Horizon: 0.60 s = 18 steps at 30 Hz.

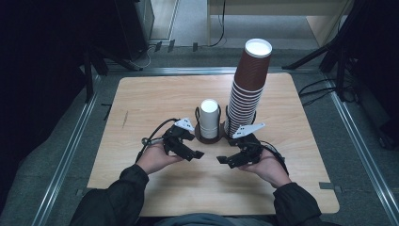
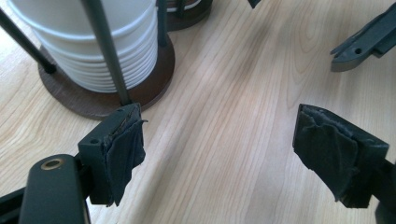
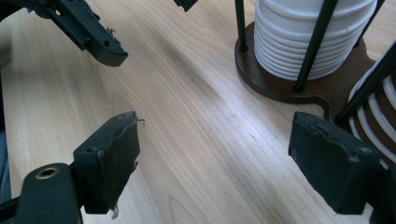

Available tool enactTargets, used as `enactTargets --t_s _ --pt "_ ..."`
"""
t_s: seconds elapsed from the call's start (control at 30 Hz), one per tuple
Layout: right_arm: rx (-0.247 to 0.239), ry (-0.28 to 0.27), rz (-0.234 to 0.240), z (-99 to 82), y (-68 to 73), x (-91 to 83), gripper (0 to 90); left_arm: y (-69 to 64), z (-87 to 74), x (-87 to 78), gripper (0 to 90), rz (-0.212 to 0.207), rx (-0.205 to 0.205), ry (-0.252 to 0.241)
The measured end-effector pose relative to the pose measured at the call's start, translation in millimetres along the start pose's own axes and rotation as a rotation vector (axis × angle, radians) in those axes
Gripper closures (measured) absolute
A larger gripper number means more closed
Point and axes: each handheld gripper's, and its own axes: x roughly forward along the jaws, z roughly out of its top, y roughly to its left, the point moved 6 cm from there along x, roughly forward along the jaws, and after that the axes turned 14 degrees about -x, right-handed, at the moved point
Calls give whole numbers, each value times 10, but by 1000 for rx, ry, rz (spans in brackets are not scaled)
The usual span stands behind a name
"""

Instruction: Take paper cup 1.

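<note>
Both grippers, left (image 1: 200, 154) and right (image 1: 220, 160), sat wide open and empty at centre frame. Behind them the cups (image 1: 209, 117) stood in their holder (image 1: 210, 138): light, thin-walled, easily crushed, best pinched gently at the rim.

Looked like a lab or recording studio rather than a home. Showed a lone pale wooden table (image 1: 155, 99) set on grey carpeted floor (image 1: 66, 141), fenced by metal rails (image 1: 70, 150) along both sides and the far edge. Had black curtains (image 1: 42, 66) darkening the left side, tripod-like stand legs (image 1: 101, 59) and loose cables (image 1: 315, 89) on the floor beyond the rails. Held a dark cabinet (image 1: 136, 23) and the base of light wooden furniture (image 1: 277, 9) at the back. Carried only a brown cup holder (image 1: 210, 136) with stacked paper cups (image 1: 247, 89), arranged as for a staged trial.
</note>
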Motion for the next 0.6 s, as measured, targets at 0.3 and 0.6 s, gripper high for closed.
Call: enactTargets --t_s 0.3,0.6 --pt "-19 29 -27 -13 -20 14 275 48 14 -44 165 -1 -17 -8" --pt "-18 27 -41 -3 -21 16 371 84 20 -100 165 -2 -29 -20"
